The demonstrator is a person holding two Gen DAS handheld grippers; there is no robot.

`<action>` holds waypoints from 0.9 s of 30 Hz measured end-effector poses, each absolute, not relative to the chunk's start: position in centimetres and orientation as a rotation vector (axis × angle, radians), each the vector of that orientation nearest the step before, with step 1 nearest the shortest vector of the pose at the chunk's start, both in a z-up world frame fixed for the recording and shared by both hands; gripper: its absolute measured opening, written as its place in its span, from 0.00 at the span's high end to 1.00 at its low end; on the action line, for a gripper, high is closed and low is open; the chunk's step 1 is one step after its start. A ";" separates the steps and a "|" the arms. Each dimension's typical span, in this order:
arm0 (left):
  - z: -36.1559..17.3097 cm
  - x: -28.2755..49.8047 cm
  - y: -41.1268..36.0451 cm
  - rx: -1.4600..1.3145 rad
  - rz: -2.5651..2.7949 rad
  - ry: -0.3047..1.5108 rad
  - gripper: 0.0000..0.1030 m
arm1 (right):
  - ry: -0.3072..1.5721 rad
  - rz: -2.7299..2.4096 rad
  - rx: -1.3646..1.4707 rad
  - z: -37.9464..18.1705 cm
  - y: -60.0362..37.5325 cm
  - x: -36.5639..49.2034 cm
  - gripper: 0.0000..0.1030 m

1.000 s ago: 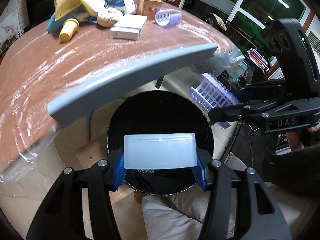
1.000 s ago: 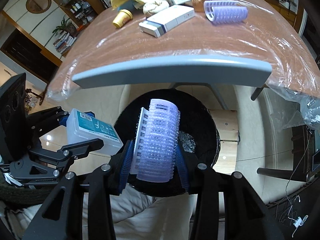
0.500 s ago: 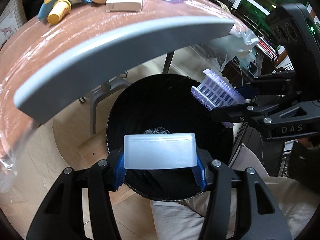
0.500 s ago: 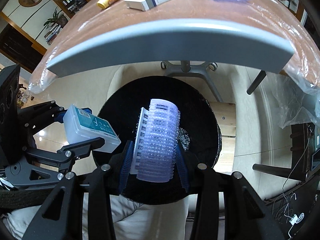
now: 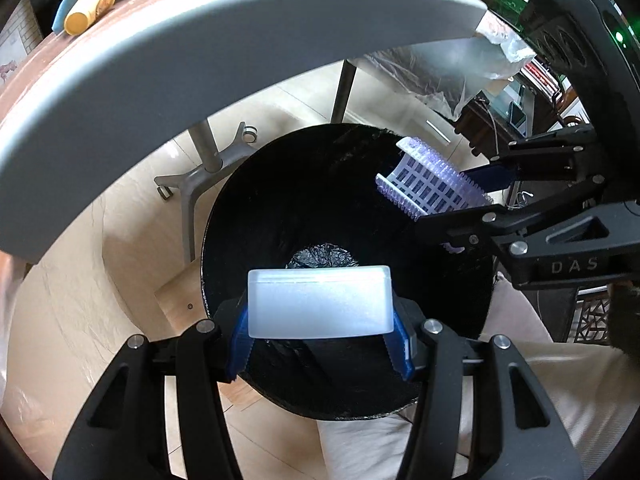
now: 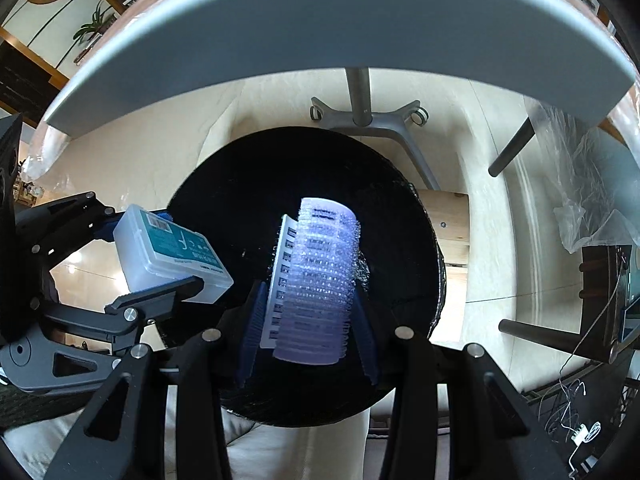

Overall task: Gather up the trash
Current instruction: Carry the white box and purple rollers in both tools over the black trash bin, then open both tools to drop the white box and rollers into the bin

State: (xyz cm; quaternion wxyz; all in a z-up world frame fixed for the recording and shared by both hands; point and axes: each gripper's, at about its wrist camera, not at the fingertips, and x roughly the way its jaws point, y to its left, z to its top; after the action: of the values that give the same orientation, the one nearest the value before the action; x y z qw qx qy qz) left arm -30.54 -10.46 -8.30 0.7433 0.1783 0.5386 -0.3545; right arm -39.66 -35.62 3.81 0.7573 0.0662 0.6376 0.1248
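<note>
Clamped between the blue pads of the left gripper [image 5: 320, 338] is a frosted plastic box [image 5: 318, 302], held level over the near rim of the black bin [image 5: 280, 208]. A purple hair roller [image 6: 316, 288] is pinched upright in the right gripper [image 6: 308, 344], jaws closed snugly on its sides, hanging above the middle of the bin's dark mouth. Both pieces of trash are seen over the opening, the box at the bin's left side, the roller well apart from it. Crumpled black liner is glimpsed at the bottom. Beyond the bin, the grey front edge of the table [image 5: 240, 40] is seen overhead, with a yellow cup [image 5: 90, 14] lying near its far left corner.
</note>
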 end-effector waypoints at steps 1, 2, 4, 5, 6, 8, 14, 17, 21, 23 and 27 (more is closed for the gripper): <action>-8.5 -30.5 -10.5 0.396 -0.775 1.183 0.46 | 1.393 0.270 0.141 3.8 -35.5 -39.7 0.60; -8.6 -30.4 -10.6 0.401 -0.773 1.185 0.46 | 1.397 0.269 0.137 3.6 -35.4 -39.7 0.60; -8.8 -30.3 -10.9 0.407 -0.768 1.188 0.46 | 1.403 0.269 0.129 3.4 -35.3 -39.6 0.60; -8.9 -30.2 -11.1 0.410 -0.766 1.191 0.46 | 1.405 0.271 0.127 3.4 -35.3 -39.5 0.60; -9.1 -30.1 -11.1 0.413 -0.764 1.194 0.46 | 1.407 0.272 0.127 3.3 -35.3 -39.4 0.60; -9.4 -30.0 -11.1 0.418 -0.760 1.199 0.46 | 1.411 0.272 0.126 3.3 -35.4 -39.3 0.60; -9.8 -29.5 -11.2 0.422 -0.748 1.205 0.46 | 1.423 0.275 0.118 2.8 -35.5 -38.7 0.60; -9.9 -29.3 -11.2 0.415 -0.748 1.210 0.46 | 1.426 0.279 0.116 2.6 -35.6 -38.5 0.60; -10.1 -29.2 -11.3 0.432 -0.749 1.208 0.46 | 1.435 0.282 0.107 2.2 -35.7 -38.2 0.60; -10.3 -29.2 -11.3 0.434 -0.746 1.210 0.46 | 1.441 0.282 0.114 1.8 -35.8 -38.1 0.60; -10.7 -29.0 -11.3 0.434 -0.739 1.221 0.46 | 1.451 0.284 0.123 1.3 -36.1 -37.8 0.59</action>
State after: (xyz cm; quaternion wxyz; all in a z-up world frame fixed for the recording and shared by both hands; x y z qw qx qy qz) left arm -29.04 -11.28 -10.69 0.7344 0.1974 0.5556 -0.3362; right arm -37.78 -36.08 1.26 0.7372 0.0562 0.6608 0.1293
